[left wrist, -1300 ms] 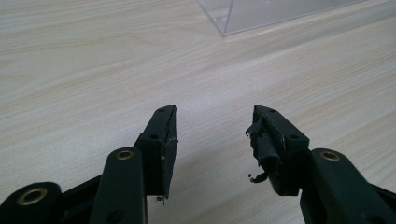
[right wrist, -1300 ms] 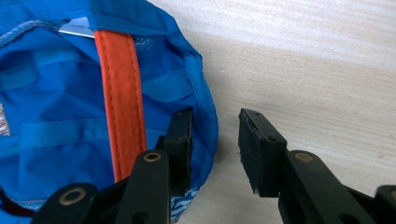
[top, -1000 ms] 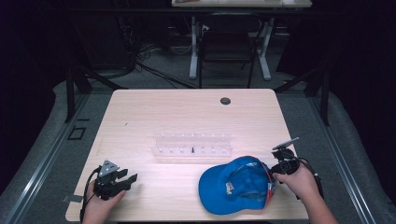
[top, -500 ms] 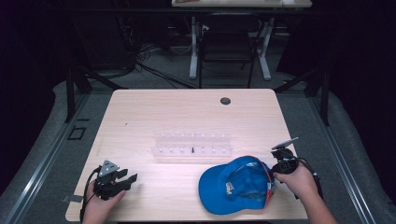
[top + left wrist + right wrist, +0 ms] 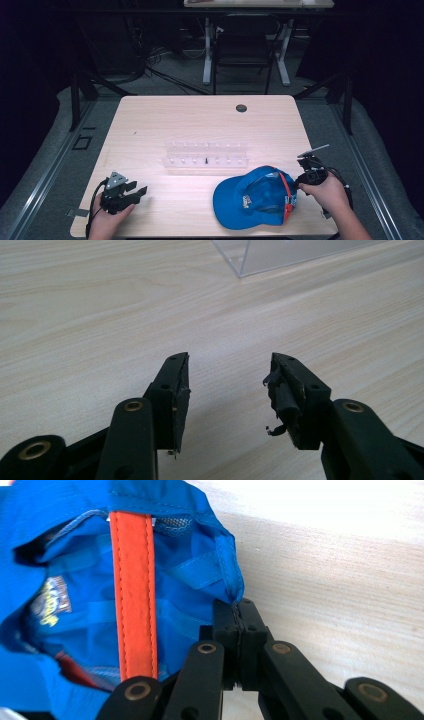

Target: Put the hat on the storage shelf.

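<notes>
1. Where the dark room falls away behind, sits lit and pale: a light wooden table (image 5: pixel 200 125), with a small dark round grommet (image 5: pixel 241 108) near its far edge, on grey floor (image 5: pixel 60 165); beyond it, a black chair (image 5: pixel 243 50) and white legs of a second desk (image 5: pixel 207 55).
2. Lies at the near right of the table, upside down, inside facing up: a blue cap (image 5: pixel 252 197) with an orange strap (image 5: pixel 131 595) across its back opening and a small printed label within.
3. Stands at mid-table, just beyond the cap: a clear plastic rack (image 5: pixel 206 155) — two rows of small pegs, one dark piece among them.
4. Rests at the near left, well apart from cap and rack: left gripper (image 5: pixel 227 390), held in a hand (image 5: pixel 107 220), jaws spread wide over bare wood, holding nothing.
5. Pinches the cap's rear hem at the table's right edge: right gripper (image 5: pixel 236 615), jaws pressed together — a fold of blue fabric caught between them.
</notes>
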`<action>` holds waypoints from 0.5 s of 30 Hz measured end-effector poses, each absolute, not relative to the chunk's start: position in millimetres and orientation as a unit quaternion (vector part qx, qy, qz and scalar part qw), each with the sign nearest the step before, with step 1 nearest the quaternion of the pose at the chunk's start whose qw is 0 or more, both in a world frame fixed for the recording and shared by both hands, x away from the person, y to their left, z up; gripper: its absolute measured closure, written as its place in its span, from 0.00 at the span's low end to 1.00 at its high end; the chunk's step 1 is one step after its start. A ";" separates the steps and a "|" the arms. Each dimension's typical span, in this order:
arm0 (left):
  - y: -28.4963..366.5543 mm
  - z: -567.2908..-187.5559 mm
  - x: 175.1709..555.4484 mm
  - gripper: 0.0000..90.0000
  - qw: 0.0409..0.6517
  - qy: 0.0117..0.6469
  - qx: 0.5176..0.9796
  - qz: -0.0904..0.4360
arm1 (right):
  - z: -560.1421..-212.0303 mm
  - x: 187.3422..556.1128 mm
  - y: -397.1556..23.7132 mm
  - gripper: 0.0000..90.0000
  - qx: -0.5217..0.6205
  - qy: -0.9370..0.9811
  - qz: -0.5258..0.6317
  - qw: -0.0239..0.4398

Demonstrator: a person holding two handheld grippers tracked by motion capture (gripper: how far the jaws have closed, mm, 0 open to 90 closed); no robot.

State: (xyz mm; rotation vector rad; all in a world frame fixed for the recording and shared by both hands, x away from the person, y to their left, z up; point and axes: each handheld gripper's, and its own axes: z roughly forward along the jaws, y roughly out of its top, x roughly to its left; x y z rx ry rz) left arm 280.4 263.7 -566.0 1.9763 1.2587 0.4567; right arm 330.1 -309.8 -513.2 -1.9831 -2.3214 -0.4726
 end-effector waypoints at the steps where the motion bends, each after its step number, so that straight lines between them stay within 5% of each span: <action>1: 263.7 -566.0 280.4 0.57 0.369 0.490 0.770 0.178 | -509.6 329.5 -310.1 1.00 -0.638 -0.755 -0.149 0.028; 15: 263.2 -566.4 279.9 0.57 0.368 0.491 0.770 0.178 | -468.1 322.8 -300.6 1.00 -0.633 -0.756 -0.161 0.033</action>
